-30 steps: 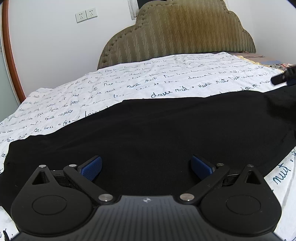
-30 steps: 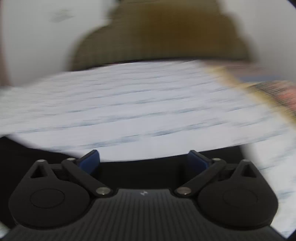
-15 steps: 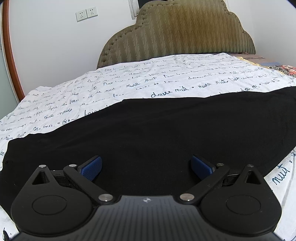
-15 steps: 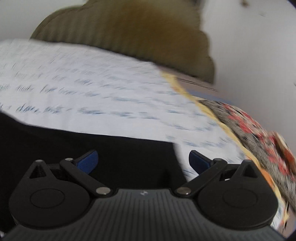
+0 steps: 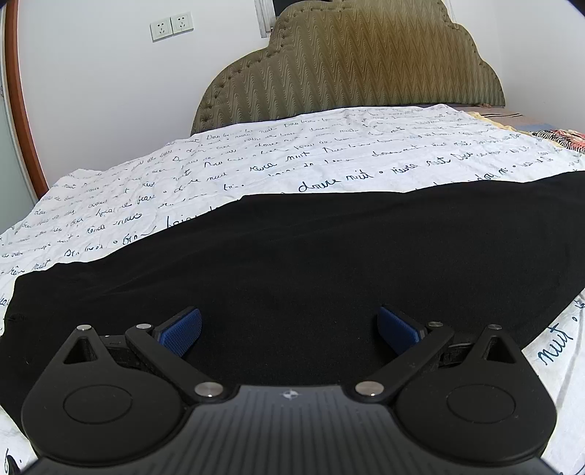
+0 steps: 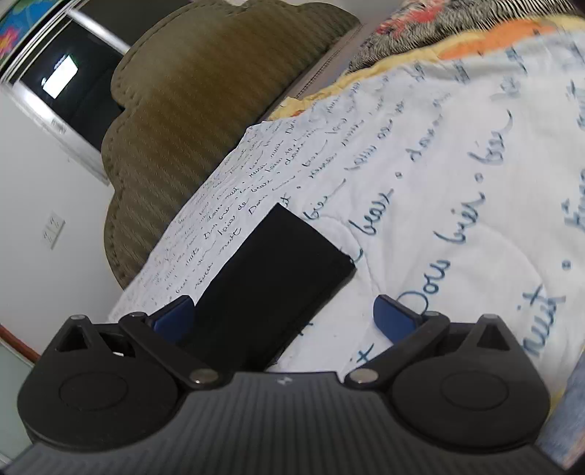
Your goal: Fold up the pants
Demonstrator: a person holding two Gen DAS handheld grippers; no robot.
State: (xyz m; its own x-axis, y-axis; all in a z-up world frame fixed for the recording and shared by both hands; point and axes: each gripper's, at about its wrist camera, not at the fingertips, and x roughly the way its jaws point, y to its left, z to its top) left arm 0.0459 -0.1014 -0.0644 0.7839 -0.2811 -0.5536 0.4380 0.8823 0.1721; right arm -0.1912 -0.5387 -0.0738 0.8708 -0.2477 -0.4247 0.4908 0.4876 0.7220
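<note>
Black pants (image 5: pixel 329 252) lie flat and long across a bed covered by a white sheet with blue handwriting (image 5: pixel 256 160). My left gripper (image 5: pixel 289 329) hovers low over the near part of the pants, open, with nothing between its blue pads. The right wrist view is rolled sideways: the end of the pants (image 6: pixel 278 277) shows as a dark rectangle with a squared corner. My right gripper (image 6: pixel 283 316) is open beside that end, its left pad (image 6: pixel 175 318) over the cloth and its right pad (image 6: pixel 393 318) over bare sheet.
An olive padded headboard (image 5: pixel 351 65) stands at the far end against a white wall with sockets (image 5: pixel 172 25). A patterned red, black and orange blanket (image 6: pixel 457 25) lies along the bed's right side. A brown door frame (image 5: pixel 22 109) runs up the left.
The right gripper has swung right and rolled sideways, from over the pants' middle to their end corner. The left gripper has stayed put. The dark object at the left view's right edge is gone.
</note>
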